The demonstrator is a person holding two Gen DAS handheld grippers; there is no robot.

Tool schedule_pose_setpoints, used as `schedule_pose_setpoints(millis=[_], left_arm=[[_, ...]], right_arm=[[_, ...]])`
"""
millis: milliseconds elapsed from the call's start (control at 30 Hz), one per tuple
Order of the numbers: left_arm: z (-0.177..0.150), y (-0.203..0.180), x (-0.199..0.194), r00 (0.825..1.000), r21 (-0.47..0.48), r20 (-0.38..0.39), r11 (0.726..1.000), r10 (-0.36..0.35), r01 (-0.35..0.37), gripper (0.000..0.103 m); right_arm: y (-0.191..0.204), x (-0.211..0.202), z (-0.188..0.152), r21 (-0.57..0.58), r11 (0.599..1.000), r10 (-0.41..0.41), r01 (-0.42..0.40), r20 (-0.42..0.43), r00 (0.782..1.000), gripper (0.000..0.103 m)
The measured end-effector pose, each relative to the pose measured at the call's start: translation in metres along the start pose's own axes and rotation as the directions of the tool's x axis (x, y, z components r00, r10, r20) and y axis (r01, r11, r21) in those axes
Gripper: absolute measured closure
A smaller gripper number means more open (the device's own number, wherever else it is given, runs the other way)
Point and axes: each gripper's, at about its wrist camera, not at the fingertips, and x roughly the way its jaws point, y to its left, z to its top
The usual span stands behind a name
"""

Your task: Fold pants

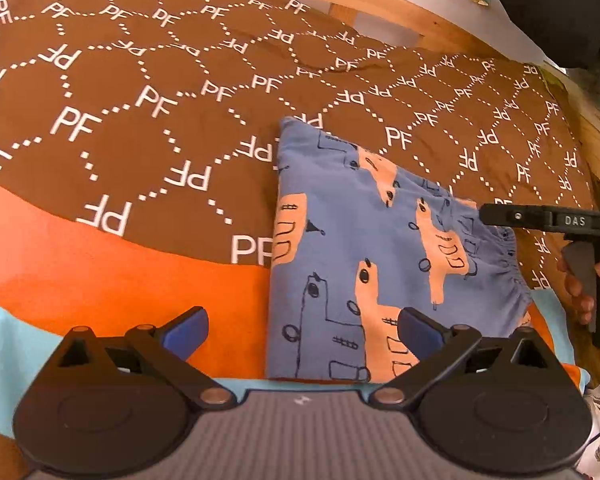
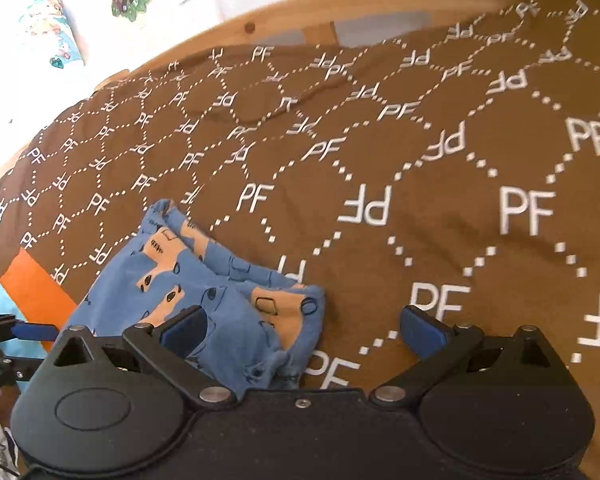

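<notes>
The blue pants [image 1: 364, 256] with peach animal prints lie folded into a compact rectangle on the brown "PF" bedspread [image 1: 140, 120]. Their elastic waistband is at the right edge. My left gripper [image 1: 300, 334] is open and empty, hovering over the pants' near left edge. In the right wrist view the pants [image 2: 204, 288] lie at the lower left. My right gripper [image 2: 300, 330] is open and empty, just above the pants' waistband end. The right gripper also shows in the left wrist view [image 1: 540, 220] at the pants' right edge.
The bedspread has an orange band [image 1: 120, 280] and a light blue band [image 1: 4, 344] near me. A wooden bed frame [image 1: 380, 4] runs along the far side. A patterned pillow [image 2: 48, 28] lies beyond the frame at the left.
</notes>
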Motion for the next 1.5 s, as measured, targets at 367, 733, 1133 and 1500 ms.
schedule_pose_setpoints(millis=[367,733,1133,1500], left_arm=[[-0.002,0.004,0.001,0.997,0.011,0.017,0.998,-0.069,0.068,0.007],[0.006,0.015,0.005,0.991,-0.081,-0.040,0.989,-0.126,0.123,0.068],[0.019,-0.024,-0.022,0.997,0.026,0.071,0.999,-0.044,0.042,0.089],[0.065,-0.056,0.002,0.985,0.091,0.161,0.995,-0.065,0.051,0.089]], right_arm=[[-0.002,0.016,0.003,0.081,0.993,0.082,-0.082,0.006,0.997,0.044],[-0.005,0.015,-0.005,0.129,0.989,0.066,-0.067,0.010,0.998,0.086],[0.076,-0.026,0.009,-0.301,0.939,-0.111,0.166,0.193,0.975,0.093],[0.055,-0.031,0.061,-0.288,0.920,-0.190,0.265,0.263,0.946,0.093]])
